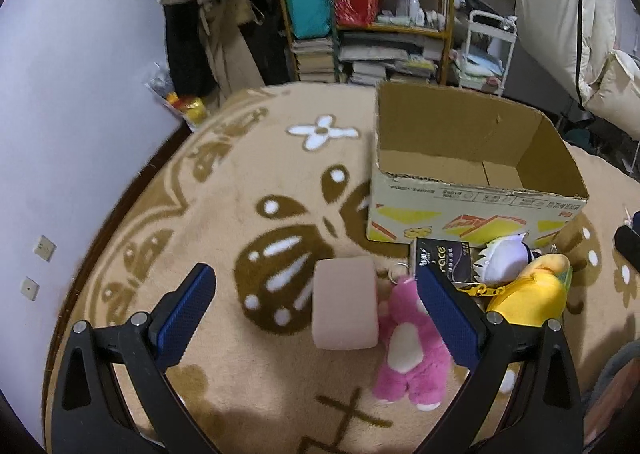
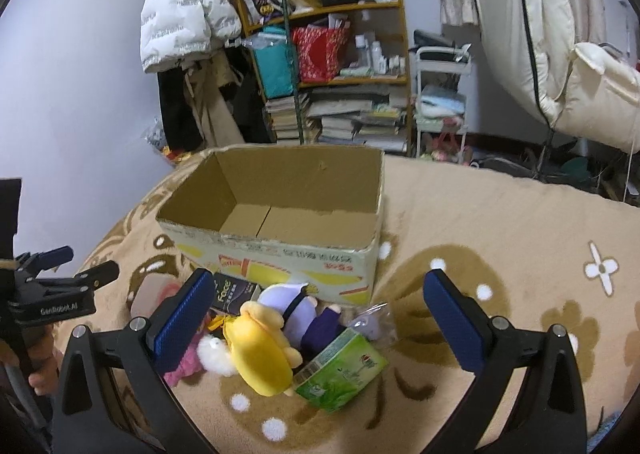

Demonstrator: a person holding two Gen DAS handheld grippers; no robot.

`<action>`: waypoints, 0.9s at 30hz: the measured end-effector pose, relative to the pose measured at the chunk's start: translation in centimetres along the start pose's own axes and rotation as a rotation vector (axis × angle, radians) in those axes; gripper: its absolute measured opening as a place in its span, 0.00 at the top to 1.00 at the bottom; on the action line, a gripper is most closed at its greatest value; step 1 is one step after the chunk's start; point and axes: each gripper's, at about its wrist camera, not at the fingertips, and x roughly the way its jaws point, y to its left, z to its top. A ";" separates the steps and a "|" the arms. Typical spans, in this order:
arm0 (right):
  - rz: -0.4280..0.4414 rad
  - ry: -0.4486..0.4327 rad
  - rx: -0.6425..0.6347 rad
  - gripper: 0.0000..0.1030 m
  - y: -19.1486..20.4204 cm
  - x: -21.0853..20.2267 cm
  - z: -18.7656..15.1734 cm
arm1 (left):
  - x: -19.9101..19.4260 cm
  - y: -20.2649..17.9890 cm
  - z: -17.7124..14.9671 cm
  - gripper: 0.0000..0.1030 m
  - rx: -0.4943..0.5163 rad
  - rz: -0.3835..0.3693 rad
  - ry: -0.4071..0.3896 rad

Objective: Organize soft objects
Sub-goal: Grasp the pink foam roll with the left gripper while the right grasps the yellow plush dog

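An open, empty cardboard box [image 1: 472, 210] [image 2: 280, 254] stands on the beige patterned blanket. In front of it lie a pink sponge block [image 1: 345, 304], a pink plush bear [image 1: 408, 346] [image 2: 182, 364], a yellow plush [image 1: 532, 294] [image 2: 260, 350], a white-and-purple doll [image 1: 502, 260] [image 2: 304, 310], a dark small box [image 1: 444, 258] [image 2: 230, 292] and a green tissue pack [image 2: 340, 368]. My left gripper [image 1: 316, 318] is open above the sponge and the bear. My right gripper [image 2: 320, 318] is open above the yellow plush and the doll. The left gripper [image 2: 68, 274] also shows at the left edge of the right wrist view.
A clear bag with a small purple item [image 2: 370, 324] lies by the tissue pack. A cluttered bookshelf [image 1: 368, 14] [image 2: 332, 66], hanging coats [image 2: 188, 14] and a white cart [image 2: 440, 102] stand behind the blanket. A wall [image 1: 72, 94] runs along the left.
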 end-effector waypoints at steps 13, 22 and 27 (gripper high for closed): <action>0.057 0.170 -0.059 0.00 1.8 4.8 -0.8 | 6.9 -0.9 0.8 0.03 0.014 -0.014 0.218; 0.108 0.271 -0.065 0.06 1.8 7.3 -1.7 | 10.1 -0.8 0.1 0.11 -0.010 -0.023 0.327; 0.133 0.306 -0.095 0.23 2.5 8.1 -2.0 | 11.9 -0.5 -0.4 0.27 -0.033 -0.054 0.412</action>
